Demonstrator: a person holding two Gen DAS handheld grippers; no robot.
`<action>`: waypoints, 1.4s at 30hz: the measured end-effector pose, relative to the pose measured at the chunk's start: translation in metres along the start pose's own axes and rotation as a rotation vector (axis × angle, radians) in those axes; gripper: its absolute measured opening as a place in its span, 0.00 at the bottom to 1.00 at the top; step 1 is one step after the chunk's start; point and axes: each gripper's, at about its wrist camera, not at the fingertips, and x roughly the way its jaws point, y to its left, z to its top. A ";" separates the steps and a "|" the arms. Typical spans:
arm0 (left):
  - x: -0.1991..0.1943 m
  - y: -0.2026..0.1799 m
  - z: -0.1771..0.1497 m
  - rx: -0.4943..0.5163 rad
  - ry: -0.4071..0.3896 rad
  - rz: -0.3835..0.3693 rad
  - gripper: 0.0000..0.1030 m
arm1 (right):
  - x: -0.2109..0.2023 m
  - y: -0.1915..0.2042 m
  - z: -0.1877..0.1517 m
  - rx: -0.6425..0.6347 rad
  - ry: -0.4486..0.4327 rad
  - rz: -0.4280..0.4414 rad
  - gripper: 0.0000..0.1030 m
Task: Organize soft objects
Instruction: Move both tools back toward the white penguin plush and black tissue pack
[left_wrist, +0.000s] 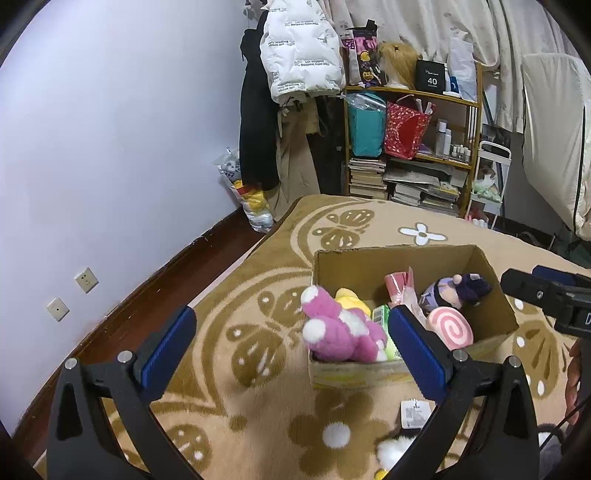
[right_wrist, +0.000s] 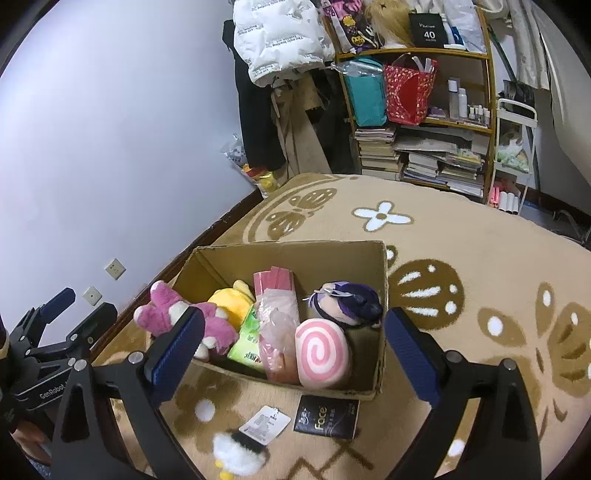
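Observation:
A cardboard box (left_wrist: 491, 295) (right_wrist: 295, 258) stands on the patterned rug. It holds a pink plush (left_wrist: 340, 328) (right_wrist: 214, 325), a yellow plush (left_wrist: 351, 301) (right_wrist: 231, 301), a green tissue pack (right_wrist: 247, 341), a pink spiral cushion (left_wrist: 448, 326) (right_wrist: 321, 352) and a purple-haired doll (left_wrist: 458, 291) (right_wrist: 349, 302). A black-and-white plush (right_wrist: 236, 454) (left_wrist: 391, 448) with a paper tag lies on the rug in front of the box. My left gripper (left_wrist: 291, 354) hovers open before the box, nothing between its pads. My right gripper (right_wrist: 291, 354) stands wide open above the box's near edge, empty.
A dark "face" packet (right_wrist: 327, 415) lies on the rug by the box. A bookshelf (right_wrist: 424, 110) with bags and books, hanging coats (left_wrist: 295, 92) and a plastic bag (left_wrist: 247, 195) stand at the back. The wall with sockets (left_wrist: 86, 279) runs along the left.

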 end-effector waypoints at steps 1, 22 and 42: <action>-0.003 0.000 -0.001 0.002 -0.001 -0.001 1.00 | -0.003 0.001 0.000 -0.002 -0.002 -0.002 0.99; -0.044 -0.020 -0.020 0.074 0.025 -0.039 1.00 | -0.045 0.005 -0.025 -0.010 0.002 -0.028 1.00; 0.005 -0.043 -0.059 0.112 0.255 -0.100 1.00 | 0.004 -0.015 -0.062 0.101 0.172 -0.036 1.00</action>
